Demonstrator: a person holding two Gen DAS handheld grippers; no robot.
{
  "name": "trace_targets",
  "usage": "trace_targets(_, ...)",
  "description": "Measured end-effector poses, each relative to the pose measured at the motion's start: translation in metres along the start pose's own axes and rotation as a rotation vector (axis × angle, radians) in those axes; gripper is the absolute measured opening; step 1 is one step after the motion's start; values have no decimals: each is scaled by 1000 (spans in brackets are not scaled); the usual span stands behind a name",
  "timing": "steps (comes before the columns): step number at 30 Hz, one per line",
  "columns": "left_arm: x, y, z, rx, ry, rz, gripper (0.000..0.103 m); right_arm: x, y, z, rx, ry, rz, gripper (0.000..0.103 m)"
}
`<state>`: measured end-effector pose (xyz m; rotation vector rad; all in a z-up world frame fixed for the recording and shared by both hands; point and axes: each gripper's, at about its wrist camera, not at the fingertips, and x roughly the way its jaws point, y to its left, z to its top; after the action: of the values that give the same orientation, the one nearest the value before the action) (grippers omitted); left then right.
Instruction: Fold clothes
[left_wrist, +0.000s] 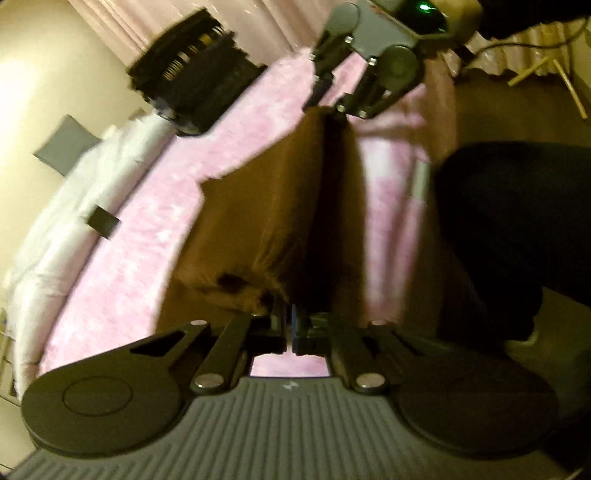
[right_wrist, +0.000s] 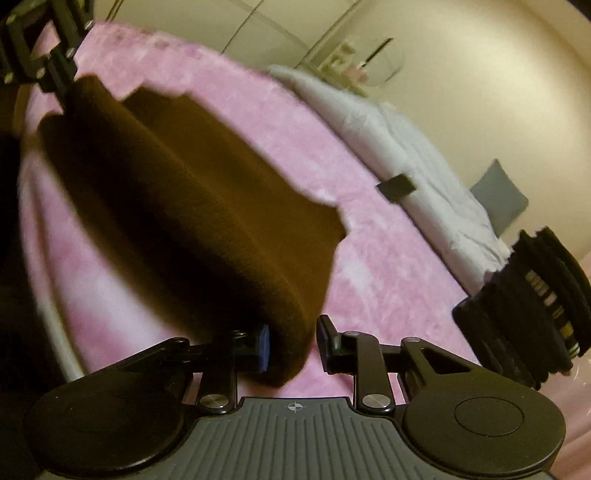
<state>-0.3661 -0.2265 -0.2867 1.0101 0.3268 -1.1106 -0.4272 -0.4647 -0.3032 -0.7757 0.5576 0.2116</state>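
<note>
A: Left gripper (left_wrist: 290, 325) clamped tight on the brown garment (left_wrist: 280, 206), fold running straight ahead of its jaws over the pink blanket (left_wrist: 155, 229).

B: Right gripper (right_wrist: 291, 343) has the far end between its pads, but there's daylight on one side, not a full pinch.

A: That end could slip and sag.

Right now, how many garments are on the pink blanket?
1: a brown garment stretched between the left gripper and right gripper over the pink blanket. Others may be out of view.
</note>
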Motion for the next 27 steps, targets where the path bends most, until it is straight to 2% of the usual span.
trace_targets(4,3,-13,0,4,10,10,0,-7,-2,-8,45,-6,-13,25)
trace_targets(6,-1,-5,1,-28,5,3,0,-10,-3,-10,51,3,-12,26)
trace_targets(8,-6,-4,-2,-17,12,-1,1,-16,-3,-8,63,9,-11,26)
trace_targets(11,-17,1,-6,-28,13,-19,5,-33,-11,-3,169,-24,5,26)
trace_targets(14,-30,11,-9,-89,-15,-31,6,-45,-25,11,315,-95,52,26)
trace_targets(18,-36,27,5,-208,-94,1,8,-44,-40,37,492,-183,136,26)
trace_targets(20,-28,33,16,-256,-121,4,10,-33,-37,45,539,-189,178,26)
trace_targets(22,-16,38,25,-305,-134,-5,11,-18,-26,44,547,-122,238,26)
trace_targets(23,-6,39,26,-314,-113,-21,12,-10,-20,42,549,-82,270,26)
trace_targets(25,18,34,21,-298,-9,-51,11,-8,-11,34,550,-99,277,25)
trace_targets(27,21,25,10,-269,-11,-36,9,-12,-15,31,569,-106,293,26)
